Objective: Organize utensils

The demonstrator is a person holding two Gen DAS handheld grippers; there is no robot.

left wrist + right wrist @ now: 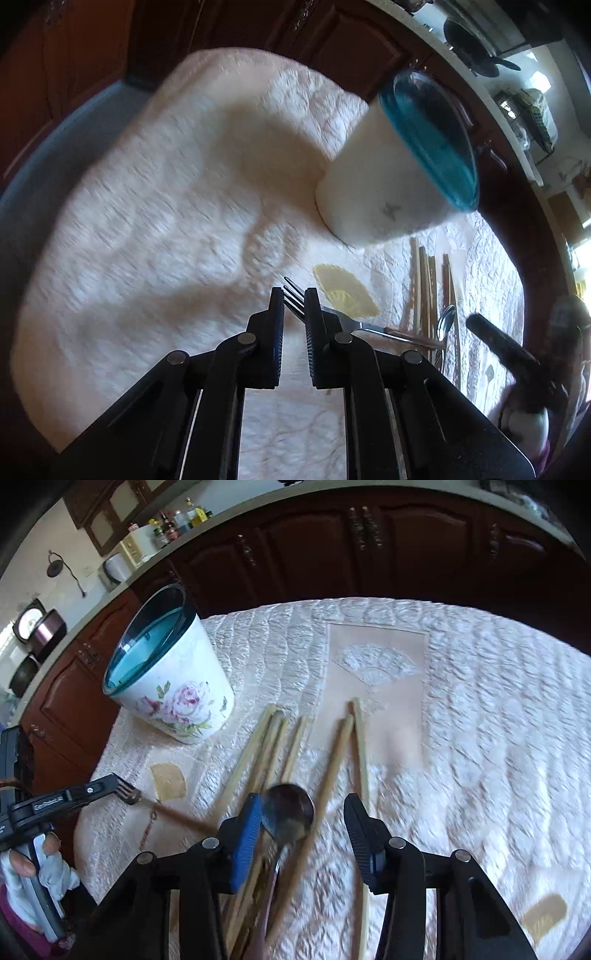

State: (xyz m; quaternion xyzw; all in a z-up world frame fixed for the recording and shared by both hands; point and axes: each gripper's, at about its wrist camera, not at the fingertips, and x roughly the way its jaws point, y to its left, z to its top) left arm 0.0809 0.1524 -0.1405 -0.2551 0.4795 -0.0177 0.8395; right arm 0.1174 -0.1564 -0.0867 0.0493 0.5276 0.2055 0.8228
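Fork (pixel 295 301) pinched at its tines by the left gripper (pixel 294 295); spoon (pixel 290 814) lies between the spread jaws of the right gripper (pixel 303 814).
Both are thin, stiff, slick metal, light; grip the handles. Chopsticks (pixel 334 753) fan ahead, cup (pixel 168 675) beyond-left on the worktop (pixel 498 738).

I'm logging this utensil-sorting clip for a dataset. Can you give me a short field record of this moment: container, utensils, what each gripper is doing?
surface: quilted white cloth
container: floral cup with blue rim, upright, nothing visible inside
fork: fork on the cloth, tines between the left gripper jaws
left gripper: jaws nearly shut on the fork's head
spoon: spoon lying among the chopsticks
right gripper: right gripper jaws open around the spoon bowl, one pad beside it, not yet clamped
chopsticks: loose on the cloth, beside the cup
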